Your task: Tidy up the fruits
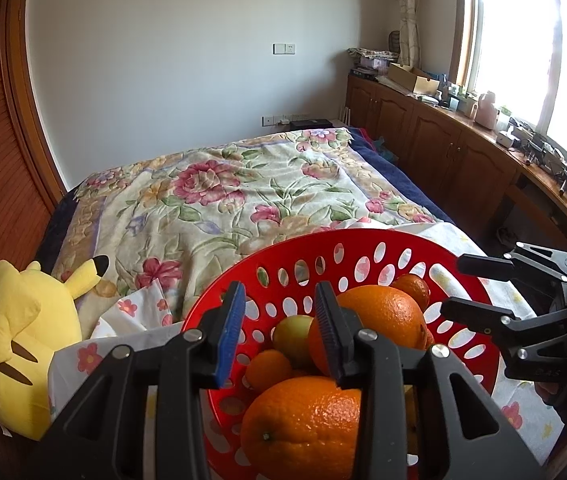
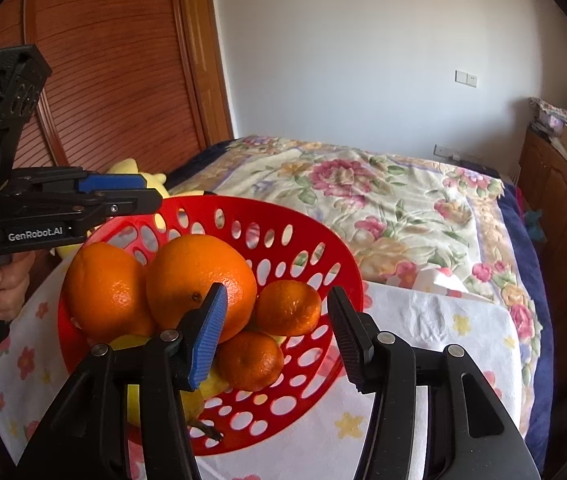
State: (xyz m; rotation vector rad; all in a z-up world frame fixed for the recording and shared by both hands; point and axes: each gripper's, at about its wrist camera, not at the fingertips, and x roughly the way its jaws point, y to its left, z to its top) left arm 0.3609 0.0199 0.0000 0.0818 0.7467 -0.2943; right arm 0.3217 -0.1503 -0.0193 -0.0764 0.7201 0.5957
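Observation:
A red perforated basket (image 1: 363, 248) (image 2: 323, 252) sits on a white flowered cloth (image 2: 443, 320) on the bed. It holds two large oranges (image 1: 303, 420) (image 2: 199, 276), small tangerines (image 2: 287, 308) and yellow-green fruit (image 1: 293, 334). My left gripper (image 1: 281, 336) is open and empty, just above the near basket rim and the oranges. My right gripper (image 2: 279, 340) is open and empty at the basket's right side, over the tangerines. The right gripper also shows in the left wrist view (image 1: 459, 286), and the left gripper shows in the right wrist view (image 2: 147, 194).
A yellow Pikachu plush (image 1: 27, 340) lies left of the basket. The floral blanket (image 1: 223, 200) covers the bed beyond. A wooden wardrobe (image 2: 115, 80) stands on the left and a cluttered wooden cabinet (image 1: 463, 136) runs under the window on the right.

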